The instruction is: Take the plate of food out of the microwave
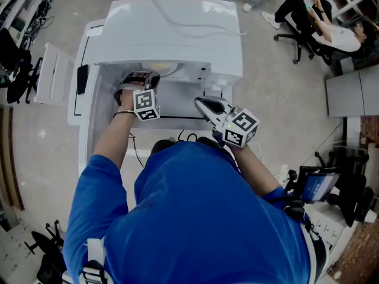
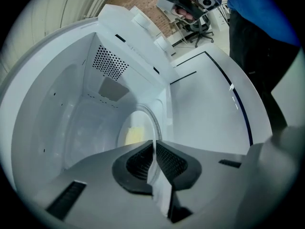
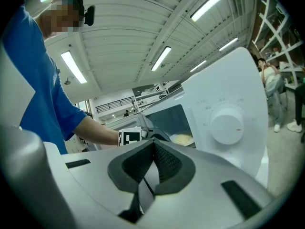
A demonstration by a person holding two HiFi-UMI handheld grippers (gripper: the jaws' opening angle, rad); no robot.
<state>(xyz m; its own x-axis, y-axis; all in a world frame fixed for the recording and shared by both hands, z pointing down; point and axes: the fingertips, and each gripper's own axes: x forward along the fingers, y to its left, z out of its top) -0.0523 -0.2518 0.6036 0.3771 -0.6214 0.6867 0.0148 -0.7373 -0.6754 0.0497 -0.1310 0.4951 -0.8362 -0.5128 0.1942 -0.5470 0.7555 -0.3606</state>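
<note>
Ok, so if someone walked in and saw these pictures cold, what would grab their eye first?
The white microwave in the middle of the head view, door open, with the left claw reaching into its cavity. Inside sits the plate of food, yellow against all that white, just beyond the claw's closed tips. The right claw hangs shut outside, in front of the microwave.

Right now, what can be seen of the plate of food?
The plate of food is a round, pale, thin-rimmed dish carrying a flat yellow heap. It lies flat inside the open white microwave. The left gripper, jaws together, sits at its near rim; whether they pinch it is unclear.
</note>
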